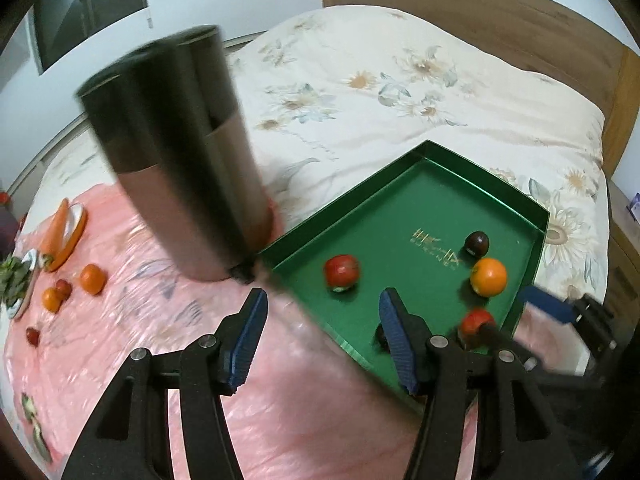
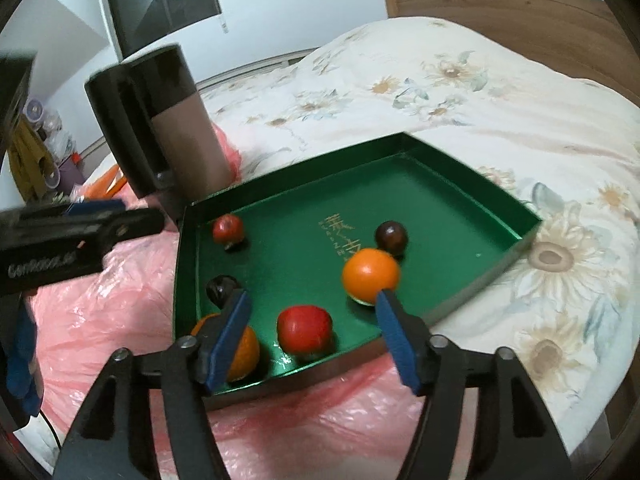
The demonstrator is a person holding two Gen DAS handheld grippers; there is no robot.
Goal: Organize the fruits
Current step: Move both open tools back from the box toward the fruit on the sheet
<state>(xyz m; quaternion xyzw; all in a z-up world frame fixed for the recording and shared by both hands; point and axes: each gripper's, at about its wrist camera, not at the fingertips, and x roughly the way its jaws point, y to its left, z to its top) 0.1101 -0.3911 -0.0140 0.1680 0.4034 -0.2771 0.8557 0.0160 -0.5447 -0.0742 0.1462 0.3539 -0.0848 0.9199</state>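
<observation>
tray: green tray (image 2: pixel 460 200) sits on the bed, half on pink plastic sheet (image 2: pixel 120 320), half on the flowered quilt (image 2: pixel 480 100). Landmark for everything below.
fruit in tray: six pieces. Red apple (image 2: pixel 305 333) by the near wall, big orange (image 2: pixel 371 276) just right of it, dark plum (image 2: pixel 391 236) touching behind that orange. Second orange (image 2: pixel 244 352) in the near-left corner, another dark fruit (image 2: pixel 220 286) behind it, small red fruit (image 2: pixel 228 229) near the far-left wall.
fruit outside tray: two small oranges (image 1: pixel 93 279) and some small red ones (image 1: pixel 33 336) lie well left of the tray on the pink sheet, beyond the cylinder.
right claw: right claw (image 2: pixel 312 320) spread wide, pinching nothing, hanging over the tray's near edge with the apple loose between its fingers.
left claw: left claw (image 1: pixel 322 312) partly spread, empty, over the tray's left rim.
risk 1: dark cylinder (image 1: pixel 180 160) stands just left of the tray, leaning in the lens. Left claw heading for the loose fruit could clip it and tip it.
risk 2: soft bed under the tray. Pressing on a wall likely tilts it and the round fruit rolls, maybe out.
risk 3: both claws crowd the tray's near-left side; collision likely if both reach in.
risk 4: slick plastic sheet; fruit outside may skid away from closing fingers.
</observation>
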